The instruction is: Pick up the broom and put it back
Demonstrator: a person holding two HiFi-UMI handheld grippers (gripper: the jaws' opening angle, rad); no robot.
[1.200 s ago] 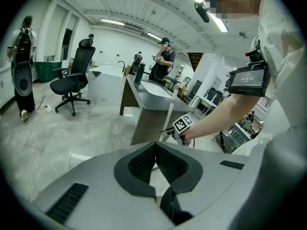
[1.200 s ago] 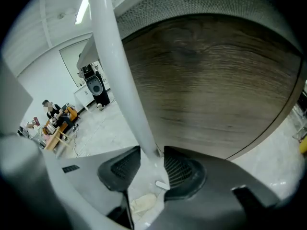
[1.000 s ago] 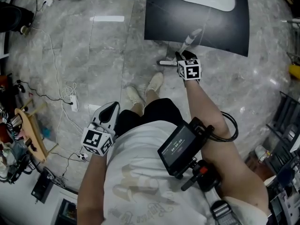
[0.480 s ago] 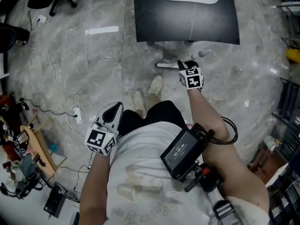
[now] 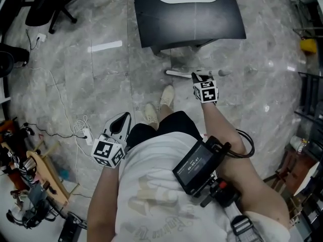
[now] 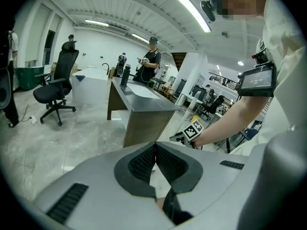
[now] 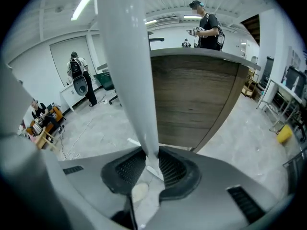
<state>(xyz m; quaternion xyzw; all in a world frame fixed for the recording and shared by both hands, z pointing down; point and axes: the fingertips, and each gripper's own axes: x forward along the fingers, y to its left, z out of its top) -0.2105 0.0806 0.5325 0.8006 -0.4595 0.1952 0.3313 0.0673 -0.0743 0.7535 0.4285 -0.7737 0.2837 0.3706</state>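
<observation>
- head view looks steeply down on a person standing on a grey marble floor (image 5: 101,84), shoes (image 5: 151,113) just short of a dark-topped desk (image 5: 202,19).
- the right gripper (image 5: 201,76) is held out ahead, near the desk's front edge, and has the broom (image 5: 221,73) in it. the end of the broom sticks out to the gripper's right in this view.
- in the right gripper view the jaws have just been closing and now clamp the white handle (image 7: 129,56). it rises from between the pads and runs up past the camera, and the desk's wooden side stands close behind it.
- a white bar (image 5: 177,73) shows just left of the right gripper. whether it is part of the broom or something lying on the floor cannot be told.
- the left gripper (image 5: 121,119) sits low by the person's left hip, well apart from the broom. in the left gripper view its pads meet, with nothing between them.
- a small screen (image 5: 196,161) is strapped to the right forearm.
- a black chair (image 5: 48,6) stands at the top left, and cables (image 5: 75,130) trail over the floor on the left.
- people (image 7: 208,25) stand in the background of both gripper views.
</observation>
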